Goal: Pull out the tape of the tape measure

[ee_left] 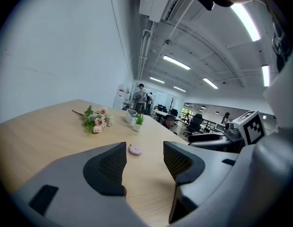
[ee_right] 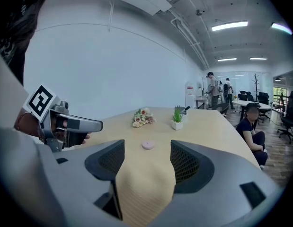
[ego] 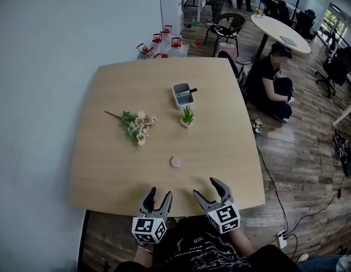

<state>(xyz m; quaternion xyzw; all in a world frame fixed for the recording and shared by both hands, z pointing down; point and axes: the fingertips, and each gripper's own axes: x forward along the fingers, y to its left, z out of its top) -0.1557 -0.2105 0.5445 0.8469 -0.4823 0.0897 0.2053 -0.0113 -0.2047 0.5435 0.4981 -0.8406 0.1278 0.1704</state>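
On the far left of the pale wooden surface (ego: 107, 169) lies a small bunch of pink and cream artificial flowers with green leaves (ego: 136, 124), well apart from anything I need. Nearer me, at the front edge, the left gripper (ego: 160, 192) hovers with its jaws apart and nothing between them; its own view shows only bare wood in the gap. Ahead of it, and a little to its right, sits the small round pink tape measure (ego: 176, 162), lying flat on the surface in open space, touching nothing. It is a low disc, so I can make out no long axis, and the tab of the tape is too small for me to find from here. The right gripper (ego: 206, 187) hangs just beside the left at the same front edge, jaws likewise spread and empty. In its view the pink case lies dead ahead, centred in the gap, whereas in the left gripper view it sits closer to the left-hand jaw. Neither gripper is clearly nearer; the case lies forward of both, between their lines. I judge the task not yet begun: one gripper must pin the case while the other finds the tab. Farther back and to the right stand a tiny green plant in a white pot (ego: 187, 117) and a grey rectangular container (ego: 183, 94).
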